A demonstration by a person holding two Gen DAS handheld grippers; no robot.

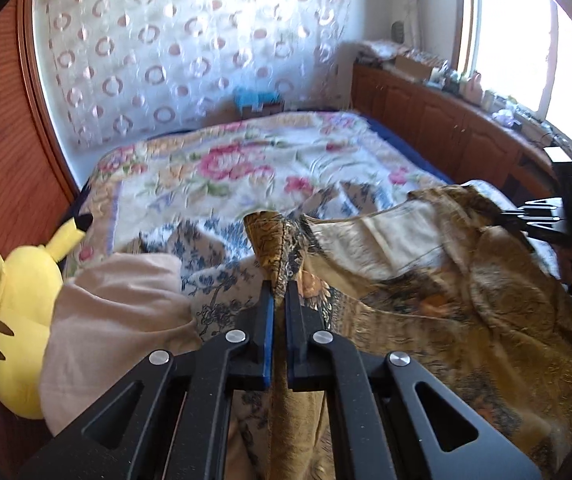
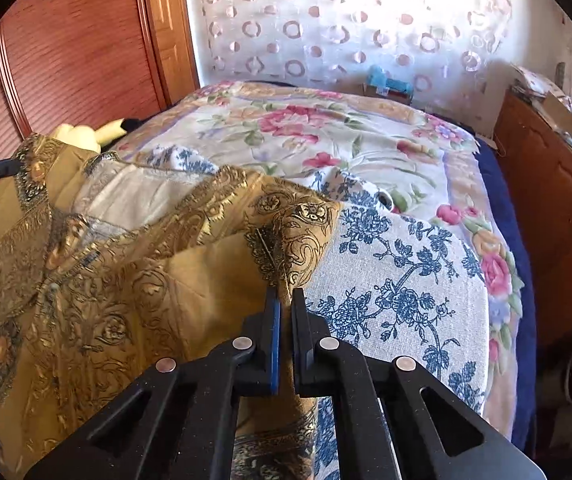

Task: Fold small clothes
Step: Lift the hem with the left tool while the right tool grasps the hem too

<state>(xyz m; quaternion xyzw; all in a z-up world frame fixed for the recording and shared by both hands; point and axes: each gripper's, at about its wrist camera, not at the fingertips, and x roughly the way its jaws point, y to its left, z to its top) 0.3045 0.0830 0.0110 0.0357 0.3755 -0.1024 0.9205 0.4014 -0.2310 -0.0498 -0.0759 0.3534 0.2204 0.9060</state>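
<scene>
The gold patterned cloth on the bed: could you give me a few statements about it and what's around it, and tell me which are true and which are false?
1. Both grippers are shut on the gold patterned cloth. True: the left gripper and the right gripper each pinch a corner of it.
2. The cloth lies flat and neatly folded. False: it is held up, rumpled, between the two grippers.
3. A yellow plush toy sits beside the wooden wardrobe. True.
4. The bedspread is plain white. False: it has pink flowers.
5. A blue-and-white floral cloth lies under the gold one. True.
</scene>
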